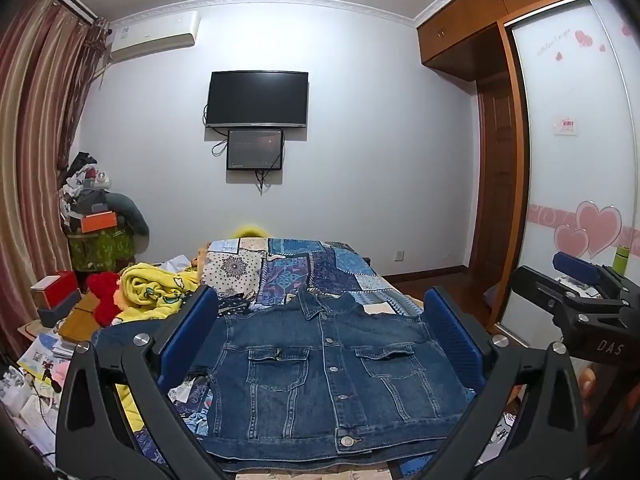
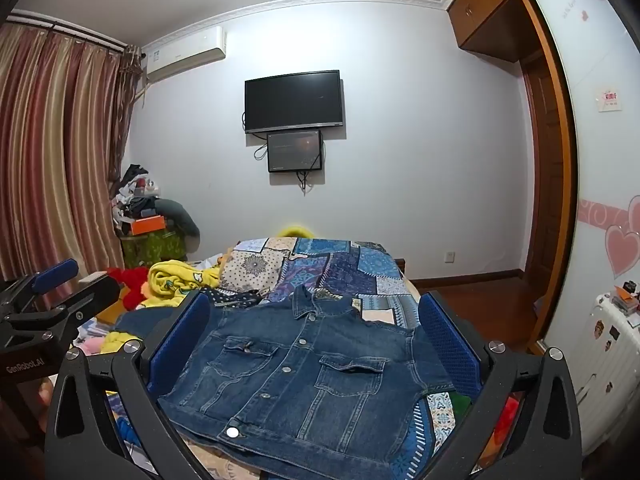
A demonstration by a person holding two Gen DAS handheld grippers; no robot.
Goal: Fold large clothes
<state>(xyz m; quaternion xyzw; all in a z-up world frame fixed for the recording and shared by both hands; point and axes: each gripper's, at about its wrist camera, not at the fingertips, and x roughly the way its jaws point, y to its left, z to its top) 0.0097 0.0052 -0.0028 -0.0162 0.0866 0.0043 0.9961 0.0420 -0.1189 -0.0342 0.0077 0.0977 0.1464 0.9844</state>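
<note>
The left gripper [image 1: 320,344] is spread wide and holds nothing; the denim jacket [image 1: 328,376] lies flat beyond it, framed between its blue fingers [image 1: 188,332], front up and buttoned, collar at the far end. The right gripper [image 2: 316,344] is equally wide and empty, above the jacket's near hem. Both point level over the patchwork bedspread [image 1: 304,268], side by side.

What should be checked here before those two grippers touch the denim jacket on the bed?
1. Denim jacket lies flat, front up: ok.
2. Front buttoned shut: ok.
3. Left gripper open and empty: ok.
4. Right gripper open and empty: ok.
5. Sleeves laid out: cannot tell, the gripper fingers hide the jacket's sides.
6. Room on the patchwork quilt beyond the collar: ok; the yellow blanket lies apart, to the left.
</note>
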